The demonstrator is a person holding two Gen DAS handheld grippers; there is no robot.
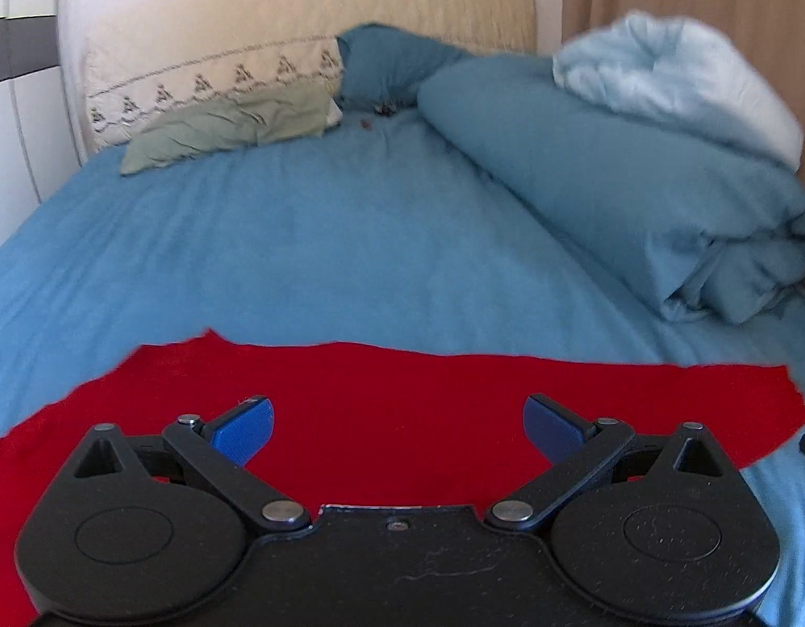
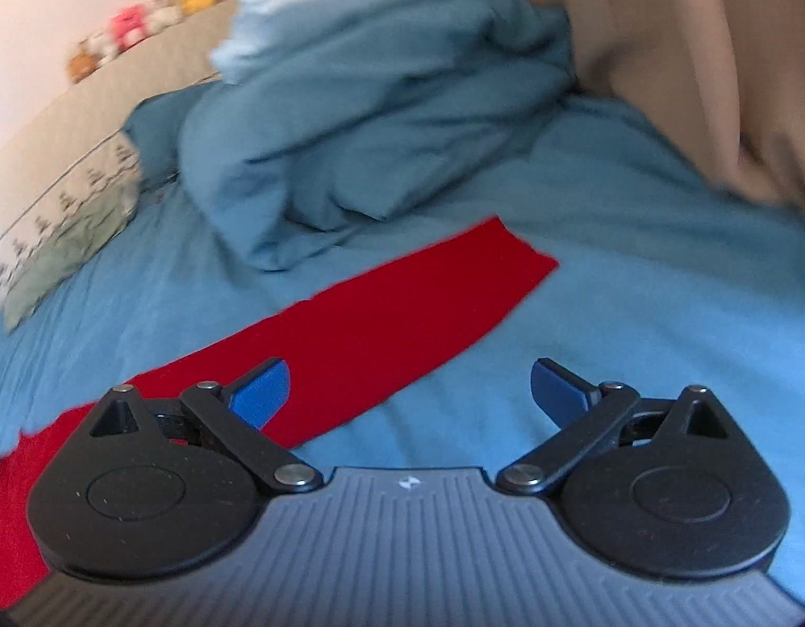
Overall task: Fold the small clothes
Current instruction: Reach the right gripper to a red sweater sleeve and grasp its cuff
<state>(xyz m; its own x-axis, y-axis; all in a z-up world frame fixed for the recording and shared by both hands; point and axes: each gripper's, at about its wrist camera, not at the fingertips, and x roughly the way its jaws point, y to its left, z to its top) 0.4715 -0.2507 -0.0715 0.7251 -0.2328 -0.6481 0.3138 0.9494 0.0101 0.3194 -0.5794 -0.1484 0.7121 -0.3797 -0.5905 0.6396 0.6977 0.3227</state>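
Left wrist view: red cloth (image 1: 381, 407) is seen spread flat on the blue bed sheet (image 1: 324, 240), directly below the left tool (image 1: 397, 431), whose blue pads are spread wide with nothing between them. Right wrist view: the same red cloth (image 2: 350, 324) runs as a long strip up and to the right, ending in a squared corner near the rolled duvet (image 2: 360, 146). The right tool (image 2: 410, 392) is likewise spread and empty, its left pad over the cloth's edge, its right pad over bare sheet.

Handling, judged: cloth is taken to be light, limp and thin; no stiffness is expected, so it will likely sag and drag when lifted. A slight cling to the sheet is possible. Hold is best taken at corners or along an edge, one tool at each end, pinching a single layer only.
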